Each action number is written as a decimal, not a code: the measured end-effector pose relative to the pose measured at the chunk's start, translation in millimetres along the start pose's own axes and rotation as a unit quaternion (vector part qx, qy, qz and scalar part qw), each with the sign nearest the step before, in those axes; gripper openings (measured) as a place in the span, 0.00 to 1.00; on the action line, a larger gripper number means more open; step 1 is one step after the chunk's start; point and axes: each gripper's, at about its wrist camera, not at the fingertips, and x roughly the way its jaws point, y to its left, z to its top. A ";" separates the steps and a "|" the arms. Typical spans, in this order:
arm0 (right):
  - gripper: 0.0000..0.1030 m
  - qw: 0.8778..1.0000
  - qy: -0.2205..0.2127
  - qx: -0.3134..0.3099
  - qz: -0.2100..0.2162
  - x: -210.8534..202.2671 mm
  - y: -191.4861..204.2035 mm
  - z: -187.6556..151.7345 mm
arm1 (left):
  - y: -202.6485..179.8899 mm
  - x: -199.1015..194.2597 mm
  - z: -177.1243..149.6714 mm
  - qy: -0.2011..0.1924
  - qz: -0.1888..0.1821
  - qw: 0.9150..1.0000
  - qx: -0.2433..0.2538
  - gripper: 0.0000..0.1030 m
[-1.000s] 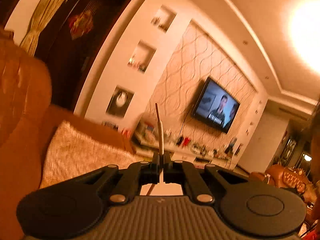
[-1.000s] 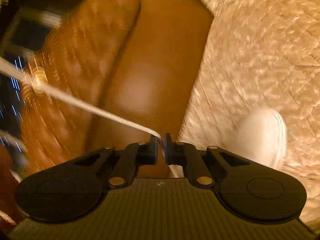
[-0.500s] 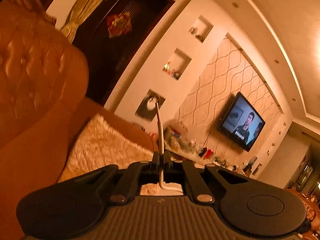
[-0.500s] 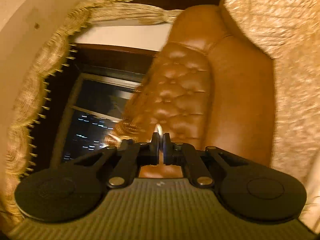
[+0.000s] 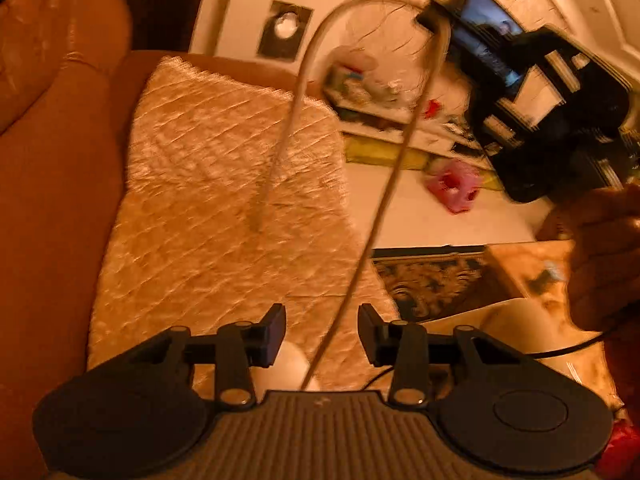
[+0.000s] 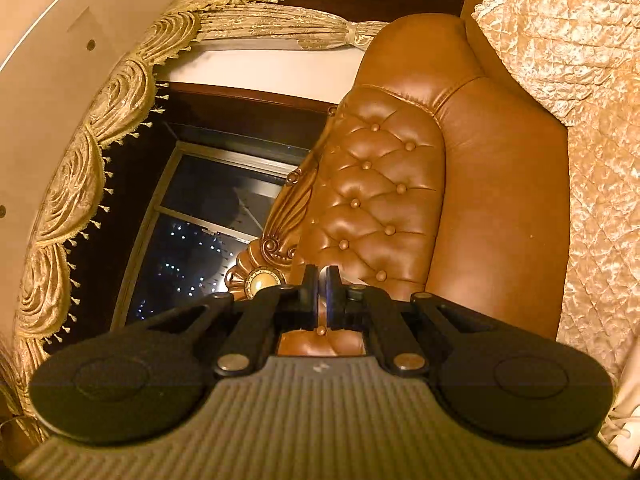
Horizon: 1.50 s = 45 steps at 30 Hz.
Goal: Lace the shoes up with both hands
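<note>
Over the sofa's quilted cover [image 5: 192, 184], the left gripper [image 5: 322, 332] has just been opening its jaws, and the shoelace [image 5: 376, 216] runs loose through the gap, touching neither pad. The lace arcs up to the right gripper [image 5: 436, 20], which pinches it near the top of that loop, with a hand [image 5: 604, 256] behind it. In its own camera the right gripper's jaws are nearly together, sofa arm [image 6: 384, 200] beyond. A bit of white shoe [image 5: 286, 368] peeks below the left jaws.

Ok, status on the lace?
Left gripper just been opening, lace running loose between jaws. Right gripper shut on lace. Nothing blocking in view.
</note>
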 end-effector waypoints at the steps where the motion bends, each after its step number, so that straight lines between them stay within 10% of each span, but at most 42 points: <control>1: 0.06 1.000 0.000 0.000 0.000 2.2 0.9 0.3 | 0.4 0.0 0.1 -0.002 0.007 1.000 -0.001 0.08; 10: 0.06 0.999 -0.009 0.025 -0.020 -3.1 -15.1 -0.9 | 8.3 -51.7 22.0 -0.115 0.033 0.989 -0.089 0.02; 17: 0.08 0.998 0.022 0.035 -0.057 5.7 -33.1 -7.3 | 33.5 -51.7 7.2 -0.119 0.041 0.976 -0.176 0.03; 19: 0.08 0.995 0.045 0.028 -0.081 11.8 -38.9 -12.6 | 51.6 -58.1 -9.0 -0.125 0.067 0.963 -0.230 0.03; 25: 0.53 0.975 0.131 0.024 -0.177 42.2 -72.6 -33.6 | 89.2 -93.8 -78.7 -0.099 0.223 0.906 -0.347 0.03; 32: 0.54 0.924 0.260 0.020 -0.279 81.9 -127.1 -74.0 | 87.3 -71.7 -190.4 0.144 0.272 0.849 -0.430 0.11; 37: 0.54 0.907 0.325 0.007 -0.266 87.7 -135.4 -103.5 | 102.2 -67.9 -218.6 0.182 0.308 0.800 -0.482 0.15; 39: 0.54 0.910 0.325 0.004 -0.257 80.3 -134.2 -104.1 | 112.6 -77.7 -204.0 0.142 0.337 0.809 -0.461 0.30; 41: 0.54 0.913 0.323 0.011 -0.248 69.1 -133.3 -99.9 | 117.8 -66.2 -177.9 0.116 0.339 0.844 -0.399 0.56; 45: 0.54 0.922 0.310 0.039 -0.228 47.9 -140.1 -95.6 | 116.7 -11.5 -135.9 0.114 0.345 0.907 -0.215 0.60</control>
